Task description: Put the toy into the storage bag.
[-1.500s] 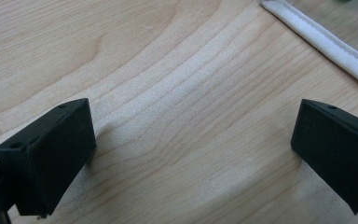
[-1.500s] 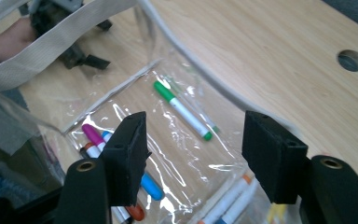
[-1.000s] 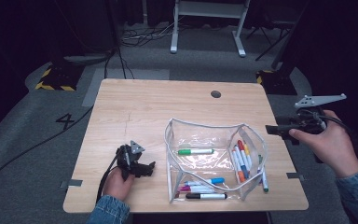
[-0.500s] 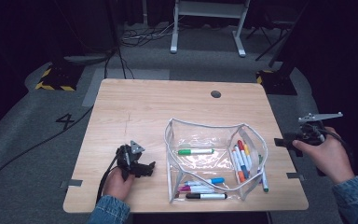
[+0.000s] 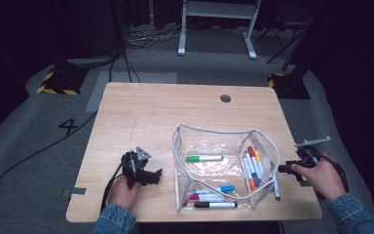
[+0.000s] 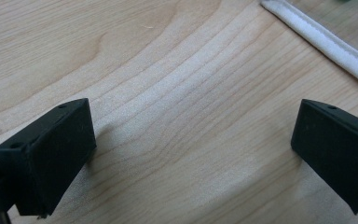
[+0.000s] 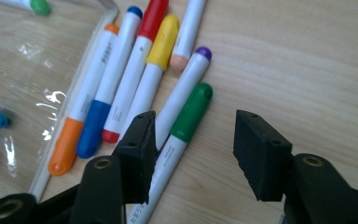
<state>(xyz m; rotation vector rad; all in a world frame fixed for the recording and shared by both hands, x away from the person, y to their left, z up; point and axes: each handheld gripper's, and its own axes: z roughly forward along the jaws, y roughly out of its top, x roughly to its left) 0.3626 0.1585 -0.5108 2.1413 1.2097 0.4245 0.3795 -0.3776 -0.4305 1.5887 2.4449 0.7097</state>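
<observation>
— Start at your right gripper (image 7: 191, 154): how do the jaws stand?

— Spread, and they have just been closing. Nothing sits between them but bare table (image 7: 298, 60). Your one jaw lies over the white barrels of the green-capped marker (image 7: 192, 112) and the purple-capped marker (image 7: 186, 81); I cannot tell whether it touches them.

— And beyond those two?

— A row lying side by side: the yellow-capped marker (image 7: 161, 42), the red-capped one (image 7: 151, 16), the blue one (image 7: 93, 126) and the orange one (image 7: 67, 144), by the white edge of the clear pouch (image 5: 214, 146). In the high view that pouch lies open at the table's middle, with more markers inside it.

— My left gripper (image 6: 191, 154)?

— Jaws wide apart, low over bare wood, pinching nothing. The pouch's white edge (image 6: 321, 44) is just ahead of it. In the high view your left hand (image 5: 124, 190) holds it near the table's front edge, left of the pouch.
</observation>
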